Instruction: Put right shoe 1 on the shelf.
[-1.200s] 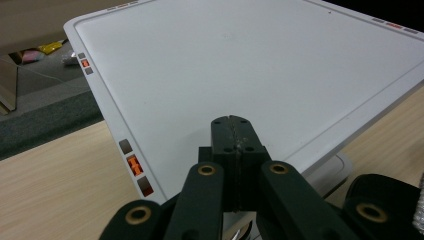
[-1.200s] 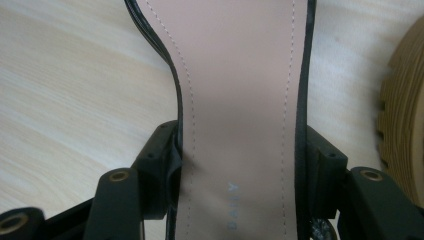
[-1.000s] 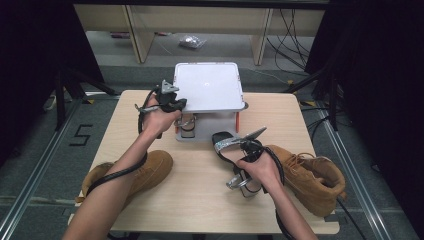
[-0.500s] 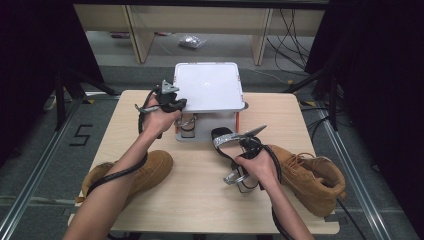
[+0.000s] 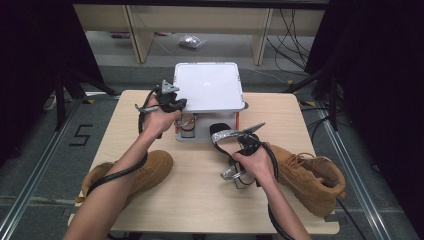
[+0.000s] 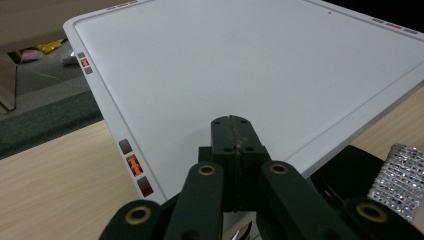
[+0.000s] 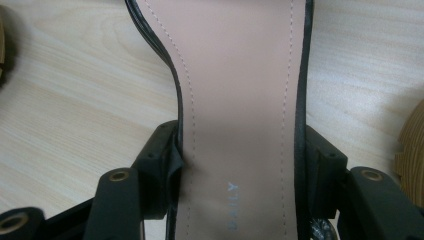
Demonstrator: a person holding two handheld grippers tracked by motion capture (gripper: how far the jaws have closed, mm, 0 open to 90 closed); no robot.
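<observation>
While the right claw [image 7: 240, 165] clamps across the narrow middle of a black sandal [image 7: 235, 100], its two jaws press on the sandal's opposite edges and the pink insole runs away from the claw over the table [image 7: 65, 95]. From above, the right claw [image 5: 239, 152] holds the sandal [image 5: 231, 137] tilted, its glittery strap on the far side of the claw and its thin heel on the near side. A tan boot [image 5: 310, 175] lies just right of this claw. The left claw [image 6: 232, 137] is clenched with nothing between its jaws, tips over the white lid of a box [image 6: 240, 65]. From above, the left claw [image 5: 170, 100] sits at the box's [image 5: 210, 85] left edge, and another tan boot [image 5: 145, 167] lies on its near side.
</observation>
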